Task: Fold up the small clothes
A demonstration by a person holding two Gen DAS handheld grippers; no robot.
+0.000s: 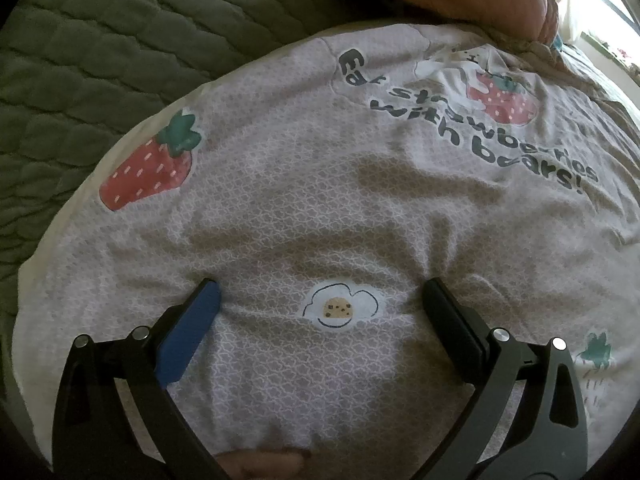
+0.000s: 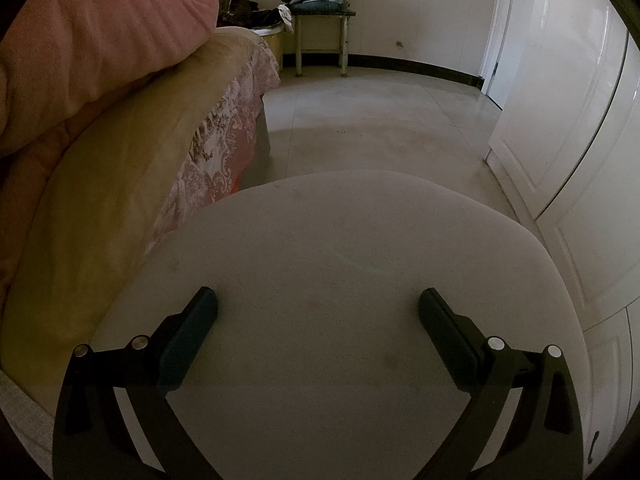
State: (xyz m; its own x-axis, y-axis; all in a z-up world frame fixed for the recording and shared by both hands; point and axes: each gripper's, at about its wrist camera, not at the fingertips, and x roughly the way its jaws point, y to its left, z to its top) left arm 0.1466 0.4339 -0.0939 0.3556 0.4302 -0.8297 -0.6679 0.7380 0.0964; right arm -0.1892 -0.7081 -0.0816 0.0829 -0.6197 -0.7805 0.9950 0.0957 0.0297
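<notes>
Left tool [image 1: 320, 300]: I hold it spread wide, fingertips pressing the shirt [image 1: 320, 184].
Right tool [image 2: 318, 306]: wide, empty, over bare desk [image 2: 340, 240].
Shirt: flat on desk.
Risk: pinching both layers bunches my fold.

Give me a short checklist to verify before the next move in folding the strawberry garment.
1. Left hand-held gripper open: ok, fingers apart either side of the cookie print.
2. Garment lies spread out: ok, a few wrinkles near the fingertips.
3. Garment edge lined up between the fingers for a grasp: not ok, fingers rest mid-cloth.
4. Right hand-held gripper open and empty: ok.
5. Right hand-held gripper near the garment: not ok, only bare white surface ahead.
6. Sleeves' positions: cannot tell.
</notes>
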